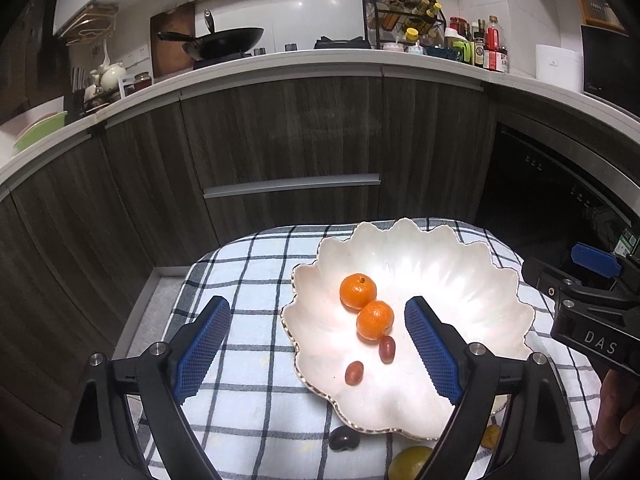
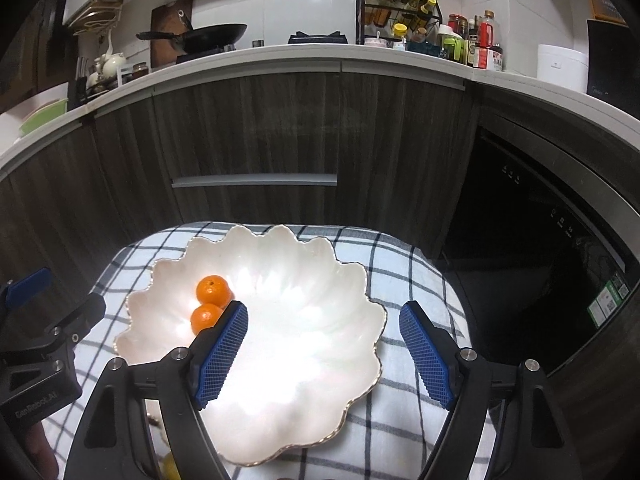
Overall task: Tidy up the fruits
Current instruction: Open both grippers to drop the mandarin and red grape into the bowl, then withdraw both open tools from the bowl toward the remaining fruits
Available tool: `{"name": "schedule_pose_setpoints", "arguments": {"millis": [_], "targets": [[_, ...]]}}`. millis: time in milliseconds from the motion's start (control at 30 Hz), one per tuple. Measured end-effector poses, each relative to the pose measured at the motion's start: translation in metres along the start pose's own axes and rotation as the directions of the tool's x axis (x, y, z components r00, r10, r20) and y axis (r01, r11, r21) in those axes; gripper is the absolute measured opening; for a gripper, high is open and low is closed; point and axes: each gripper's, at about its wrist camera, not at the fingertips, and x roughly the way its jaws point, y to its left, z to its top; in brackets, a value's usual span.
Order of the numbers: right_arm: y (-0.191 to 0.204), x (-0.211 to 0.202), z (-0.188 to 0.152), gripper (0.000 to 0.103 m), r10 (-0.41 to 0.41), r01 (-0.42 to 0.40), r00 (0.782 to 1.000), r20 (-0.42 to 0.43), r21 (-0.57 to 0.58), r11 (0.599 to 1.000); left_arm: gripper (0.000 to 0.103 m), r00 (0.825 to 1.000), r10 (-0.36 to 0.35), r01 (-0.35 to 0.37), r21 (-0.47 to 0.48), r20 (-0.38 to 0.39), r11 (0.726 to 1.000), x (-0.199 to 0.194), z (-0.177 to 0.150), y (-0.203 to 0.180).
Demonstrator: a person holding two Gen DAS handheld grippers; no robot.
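A white scalloped bowl [image 1: 440,276] [image 2: 320,264] stands on a checked cloth. In it lie two mandarins [image 1: 358,290] [image 1: 375,320], touching, and two red grapes [image 1: 387,349] [image 1: 354,372]. My left gripper [image 1: 318,312] hangs open above the bowl's left side with nothing held; the fruit shows between its blue pads [image 1: 204,344], lower down. My right gripper [image 2: 323,312] is open over the bowl's bare middle, holding nothing; its left finger hides part of one mandarin [image 2: 205,318]. Near the bowl's front rim, a dark fruit [image 1: 344,437], a yellow-green fruit [image 1: 410,462] and a small orange one [image 1: 491,436] lie on the cloth.
The checked cloth [image 1: 248,280] covers a small rounded table with a drop beyond its far edge. Dark wooden cabinets with a drawer handle [image 1: 292,186] face me. A black appliance front [image 2: 540,240] is at the right. A hand [image 1: 616,412] grips the right gripper's body.
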Motion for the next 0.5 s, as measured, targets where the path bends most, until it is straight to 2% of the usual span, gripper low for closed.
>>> {"name": "schedule_pose_setpoints", "arguments": {"millis": [167, 500], "targets": [[0.000, -0.010, -0.004, 0.079, 0.006, -0.006, 1.000, 0.007, 0.005, 1.000, 0.089, 1.000, 0.020, -0.020, -0.004, 0.020, 1.000, -0.013, -0.004, 0.001], [0.000, -0.031, -0.017, 0.079, 0.017, -0.017, 1.000, 0.018, 0.010, 1.000, 0.089, 0.999, 0.000, 0.000, 0.002, 0.037, 1.000, -0.034, -0.016, -0.002]]}}
